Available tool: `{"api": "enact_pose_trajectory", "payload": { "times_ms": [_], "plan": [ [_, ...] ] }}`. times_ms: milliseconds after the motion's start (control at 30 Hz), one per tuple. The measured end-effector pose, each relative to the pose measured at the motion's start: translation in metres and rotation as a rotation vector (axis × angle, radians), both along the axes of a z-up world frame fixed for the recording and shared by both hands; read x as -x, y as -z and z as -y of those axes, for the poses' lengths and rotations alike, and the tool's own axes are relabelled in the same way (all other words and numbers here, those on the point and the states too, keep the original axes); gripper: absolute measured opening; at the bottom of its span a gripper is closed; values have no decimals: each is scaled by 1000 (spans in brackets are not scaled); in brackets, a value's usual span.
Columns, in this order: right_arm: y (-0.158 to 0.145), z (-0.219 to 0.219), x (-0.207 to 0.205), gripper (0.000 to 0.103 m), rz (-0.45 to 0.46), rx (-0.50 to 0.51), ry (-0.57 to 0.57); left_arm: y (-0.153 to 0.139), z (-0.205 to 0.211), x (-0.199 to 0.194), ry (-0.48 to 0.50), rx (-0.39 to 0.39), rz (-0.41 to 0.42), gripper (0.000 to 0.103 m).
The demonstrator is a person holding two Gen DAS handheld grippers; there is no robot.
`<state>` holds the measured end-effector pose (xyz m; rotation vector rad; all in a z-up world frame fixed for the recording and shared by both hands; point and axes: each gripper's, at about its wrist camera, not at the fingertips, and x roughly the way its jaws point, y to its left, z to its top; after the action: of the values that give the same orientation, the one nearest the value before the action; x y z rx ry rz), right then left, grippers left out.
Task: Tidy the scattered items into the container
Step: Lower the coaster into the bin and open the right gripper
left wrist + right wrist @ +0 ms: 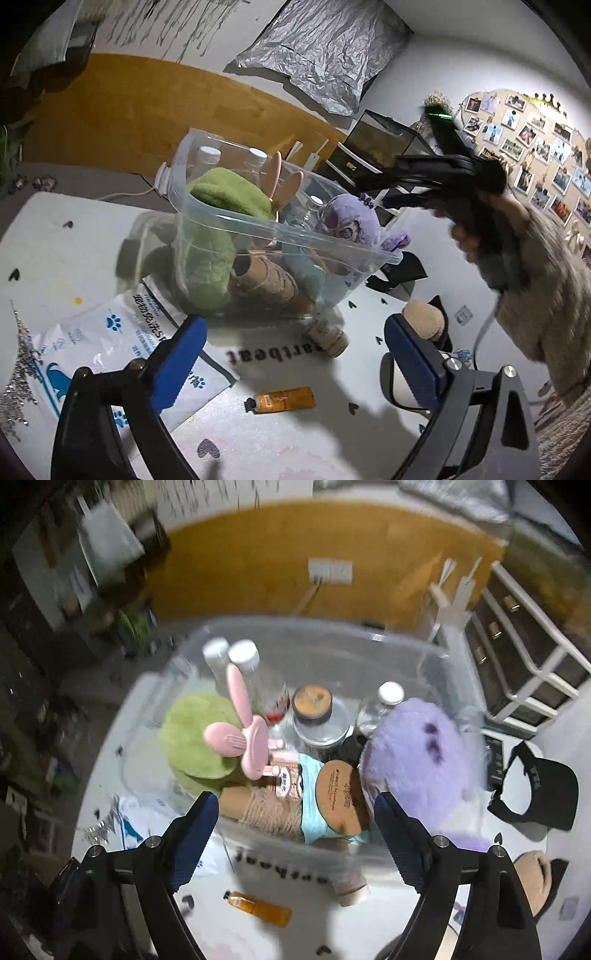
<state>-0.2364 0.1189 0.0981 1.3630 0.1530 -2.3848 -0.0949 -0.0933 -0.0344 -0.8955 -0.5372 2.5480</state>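
A clear plastic bin (207,210) stands on the white table, filled with a green plush (229,195), a purple plush (347,221), a twine spool (269,280) and capped bottles. My left gripper (295,354) is open and empty, low in front of the bin. An orange tube (282,399) and a small cork-topped bottle (327,334) lie between its fingers' line and the bin. My right gripper (295,834) hovers open and empty over the bin's (458,664) near side, above the twine spool (266,808) and a wooden disc (340,794). The purple plush (413,753) lies at its right.
A white paw-print pouch (122,332) lies left of the bin. A black cap (535,790) and a tan plush (424,317) lie at the right. A dark drawer unit (524,657) stands behind right. A sleeved hand (535,280) holds the right gripper.
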Motion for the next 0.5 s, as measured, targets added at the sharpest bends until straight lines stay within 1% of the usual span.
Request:
{"api": "enact_pose_trajectory", "payload": {
  "times_ms": [67, 100, 200, 300, 333, 367, 400, 467, 500],
  "plan": [
    [-5, -13, -23, 86, -100, 40, 38, -3, -2, -5, -17, 18, -7, 99],
    [-10, -23, -42, 86, -162, 76, 64, -4, -3, -7, -31, 29, -13, 103],
    [-16, -39, -76, 86, -222, 168, 109, -9, -7, -15, -53, 60, -38, 103],
    [-7, -56, -102, 86, -241, 219, 147, -11, -15, -18, -58, 120, -35, 103],
    [-4, -59, -105, 88, -242, 226, 155, -13, -18, -20, -57, 135, -40, 103],
    [0, -62, -113, 97, -247, 230, 166, -14, -21, -22, -56, 152, -45, 103],
    [4, -65, -122, 102, -265, 234, 180, -15, -23, -23, -54, 165, -48, 103],
    [10, -69, -144, 103, -327, 232, 198, -18, -28, -26, -48, 191, -48, 103],
    [14, -68, -150, 103, -338, 217, 204, -18, -31, -27, -49, 199, -46, 103]
  ]
}}
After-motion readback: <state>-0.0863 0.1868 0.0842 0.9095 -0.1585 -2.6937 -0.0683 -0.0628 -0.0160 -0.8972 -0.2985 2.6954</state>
